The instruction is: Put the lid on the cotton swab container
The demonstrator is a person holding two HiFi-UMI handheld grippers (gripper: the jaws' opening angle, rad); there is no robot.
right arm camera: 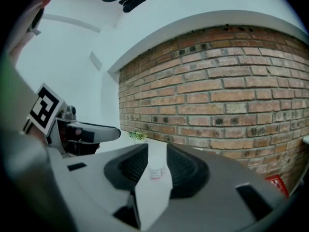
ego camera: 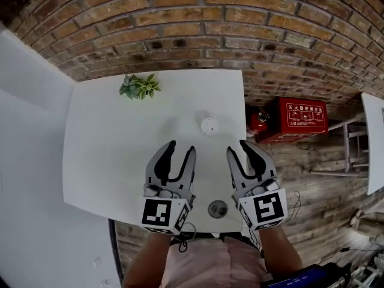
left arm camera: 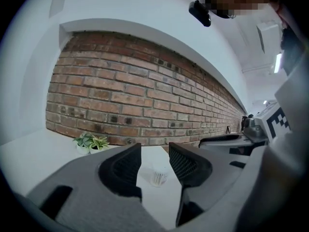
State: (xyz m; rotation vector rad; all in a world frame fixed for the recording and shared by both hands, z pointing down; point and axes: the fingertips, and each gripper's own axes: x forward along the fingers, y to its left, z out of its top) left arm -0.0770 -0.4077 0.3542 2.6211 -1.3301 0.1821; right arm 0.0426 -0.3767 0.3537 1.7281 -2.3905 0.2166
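**Tongs, pair: both spread, both empty; container not yet reached**

Your left tongs [ego camera: 181,147] and right tongs [ego camera: 239,147] hung side by side over the near half of the white table [ego camera: 102,155]. Each had its jaws apart, and neither gripper view showed anything between the pads.

Task item: the cotton swab container [ego camera: 209,125] stood upright ahead of the tips, roughly between the two pairs and apart from both. The left gripper view showed the container [left arm camera: 158,176] through its jaw gap, and the right gripper view showed the container [right arm camera: 155,173] the same way.

Risks, as judged:
- The container looked small and light. A jaw tip meeting its side would likely tip it or skate it across the smooth tabletop.
- A lid brought down crooked could jam, or topple the container if your other tongs did not steady it.

Not made out:
- Whether the container already wore its lid; it was too small in every view.
- A round grey disc [ego camera: 217,209] lay near the table's front edge, between your tongs. You could not tell whether it was the lid or a table fitting.

Also present: a potted plant [ego camera: 139,86] at the far edge, well apart from the container.
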